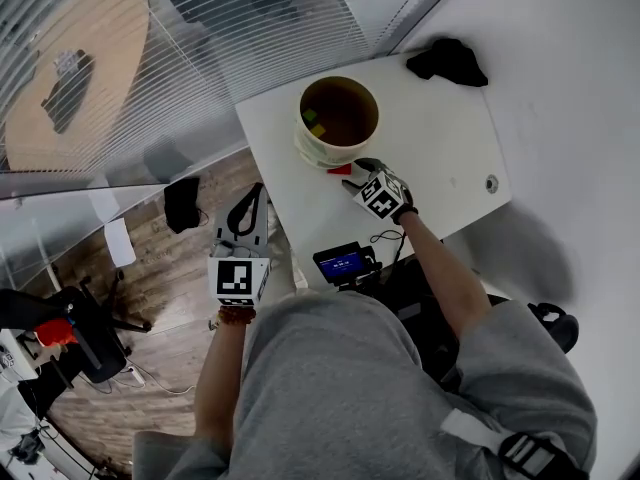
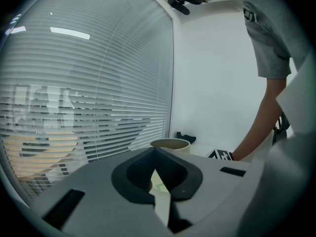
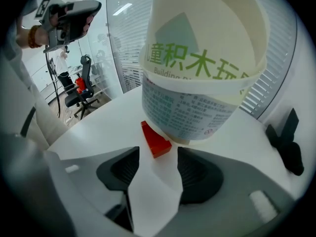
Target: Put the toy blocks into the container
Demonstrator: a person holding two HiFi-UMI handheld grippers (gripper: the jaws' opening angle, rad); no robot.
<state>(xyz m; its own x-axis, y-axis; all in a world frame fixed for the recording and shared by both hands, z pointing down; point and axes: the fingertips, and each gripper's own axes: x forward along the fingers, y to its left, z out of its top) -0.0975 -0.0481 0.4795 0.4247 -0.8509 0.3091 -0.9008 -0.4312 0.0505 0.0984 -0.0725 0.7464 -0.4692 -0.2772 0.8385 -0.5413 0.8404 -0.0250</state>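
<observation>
- Currently, your right gripper (image 3: 158,161): jaws apart, nothing clamped, tips either side of the red block's (image 3: 156,140) near end.
- Red block: on the table (image 1: 440,158), just beside the container's (image 3: 202,83) base, near the far-left corner.
- Your left gripper (image 2: 157,179): jaws together, empty, off the table's left edge.

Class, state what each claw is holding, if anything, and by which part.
Nothing is held. The right claw is open, the red block untouched just ahead of it; the left claw is shut, empty.
</observation>
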